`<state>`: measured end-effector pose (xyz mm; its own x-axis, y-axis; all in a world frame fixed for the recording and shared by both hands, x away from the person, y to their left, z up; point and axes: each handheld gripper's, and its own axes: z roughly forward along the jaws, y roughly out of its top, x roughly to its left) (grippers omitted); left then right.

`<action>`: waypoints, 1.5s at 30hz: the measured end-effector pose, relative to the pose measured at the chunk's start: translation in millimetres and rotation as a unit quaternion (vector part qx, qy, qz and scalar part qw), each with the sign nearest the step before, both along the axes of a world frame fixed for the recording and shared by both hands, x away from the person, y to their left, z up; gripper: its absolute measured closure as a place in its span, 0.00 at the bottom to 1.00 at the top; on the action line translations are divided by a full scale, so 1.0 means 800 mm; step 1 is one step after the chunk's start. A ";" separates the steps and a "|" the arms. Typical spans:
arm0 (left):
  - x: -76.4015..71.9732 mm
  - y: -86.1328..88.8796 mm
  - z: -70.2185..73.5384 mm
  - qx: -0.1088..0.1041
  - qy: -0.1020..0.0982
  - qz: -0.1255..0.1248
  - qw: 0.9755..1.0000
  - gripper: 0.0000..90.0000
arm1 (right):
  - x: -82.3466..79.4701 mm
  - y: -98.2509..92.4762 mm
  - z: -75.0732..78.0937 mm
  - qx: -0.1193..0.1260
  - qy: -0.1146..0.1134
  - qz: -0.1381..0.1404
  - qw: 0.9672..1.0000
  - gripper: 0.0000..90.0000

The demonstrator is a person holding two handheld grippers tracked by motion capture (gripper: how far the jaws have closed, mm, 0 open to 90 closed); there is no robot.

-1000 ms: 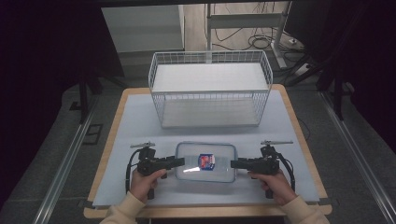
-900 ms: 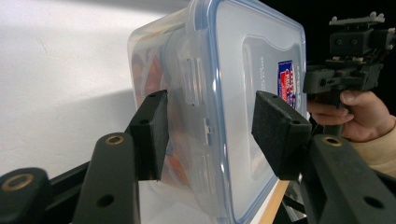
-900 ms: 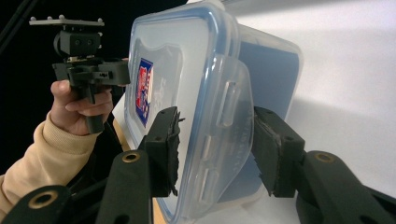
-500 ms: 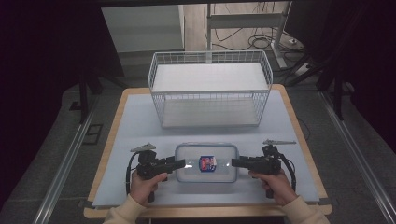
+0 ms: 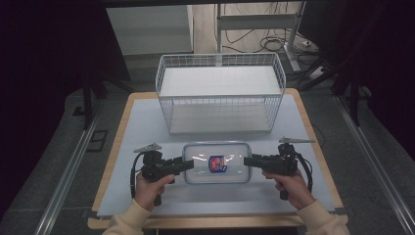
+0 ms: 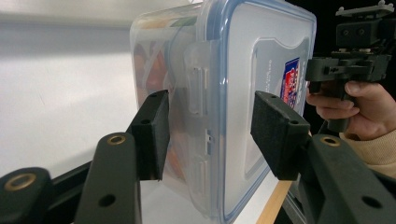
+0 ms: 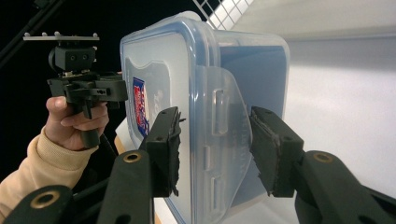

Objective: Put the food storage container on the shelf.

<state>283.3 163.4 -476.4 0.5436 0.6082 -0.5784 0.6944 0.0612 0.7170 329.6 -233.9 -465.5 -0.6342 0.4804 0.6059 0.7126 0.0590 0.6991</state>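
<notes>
- Container [image 5: 217, 163]: a clear plastic food box with a blue-rimmed snap lid and a red-and-blue label is sitting in front of the wire basket [image 5: 220, 93], on the side nearer the person, with a strip of bare table [image 5: 142, 122] lying between the two.
- Left gripper [image 5: 188, 165] is reaching in at the container's left end, level with the lid; in the left gripper view its two black pads are standing either side of that end's latch flap, one under the box and one over the lid [image 6: 261, 84], with the box wall between them. Whether the pads are actually pressing cannot be told from that view.
- Right gripper [image 5: 248, 161] is meeting the container's opposite end, farther from the basket's left corner than its twin. In the right gripper view its jaws are bracketing the latch flap, and they are closing on the container there.
- Hands: the left hand [image 5: 149, 188] and the right hand [image 5: 288, 186] are wrapping the pistol grips, both nearer the person than the basket, cream sleeves showing.
- Basket: it is standing white and upright at the table's far side, a white board lying inside it.
</notes>
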 end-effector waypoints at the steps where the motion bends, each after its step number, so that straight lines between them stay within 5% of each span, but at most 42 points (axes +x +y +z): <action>1: 0.002 0.000 0.004 0.002 -0.004 0.000 1.000 0.54 | 0.001 0.000 0.001 0.001 0.000 0.000 1.000 0.61; 21: 0.036 0.001 0.089 0.002 -0.057 -0.001 0.998 0.54 | 0.030 0.000 0.084 0.007 -0.053 -0.003 0.999 0.60; 45: 0.101 0.008 0.176 0.009 -0.090 -0.004 0.996 0.54 | 0.089 0.010 0.173 0.001 -0.093 -0.007 0.996 0.60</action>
<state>363.9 169.6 -335.6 0.6429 0.6123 -0.4603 0.5550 0.0418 0.8308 400.7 -226.3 -327.3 -0.7281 0.4898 0.4795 0.5720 0.0485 0.8188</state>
